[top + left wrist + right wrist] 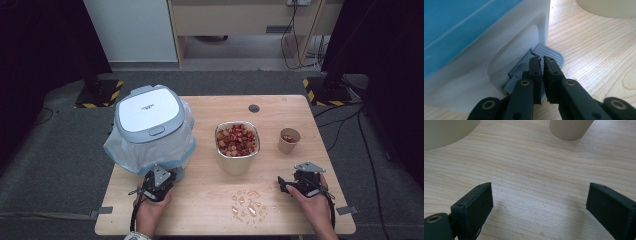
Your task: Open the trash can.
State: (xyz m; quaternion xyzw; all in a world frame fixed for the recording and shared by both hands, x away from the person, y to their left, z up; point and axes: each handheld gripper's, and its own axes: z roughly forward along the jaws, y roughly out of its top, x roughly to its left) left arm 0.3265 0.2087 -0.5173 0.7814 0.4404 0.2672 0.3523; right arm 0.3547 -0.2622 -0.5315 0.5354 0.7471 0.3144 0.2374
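Left gripper (541, 58): jaws closed to a thin gap, nothing clamped between them; tips over the grey ribbed pedal (550, 53). In the high view it (159, 181) sits at the bin's 6 o'clock.

Pedal: juts from a recess at the foot of the bin (150, 127), low, just above the table (210, 200). Whether the tips already touch it cannot be told.

Bin: white lid, blue liner bagging out around the body; at the table's 9 o'clock, lid down.

Right gripper (286, 186): released, jaws wide, empty, at the table's 4 o'clock. Bare wood lies ahead of it (539, 202).

Container (237, 147): mid-table, at 3 o'clock from the bin, holding red and pale fruit pieces.

Cup (289, 140): just at the container's 3 o'clock.

Scraps (248, 204): clear bits scattered at the container's 6 o'clock.

Handling note: the step looks like pressing the pedal to raise the lid. Keep your jaws closed so they act as one firm tip. Set them on the ribbed outer end, not near the hinge. Push straight down, slowly; the bin is likely light and may slide or tip. Keep your right gripper free for the scraps.
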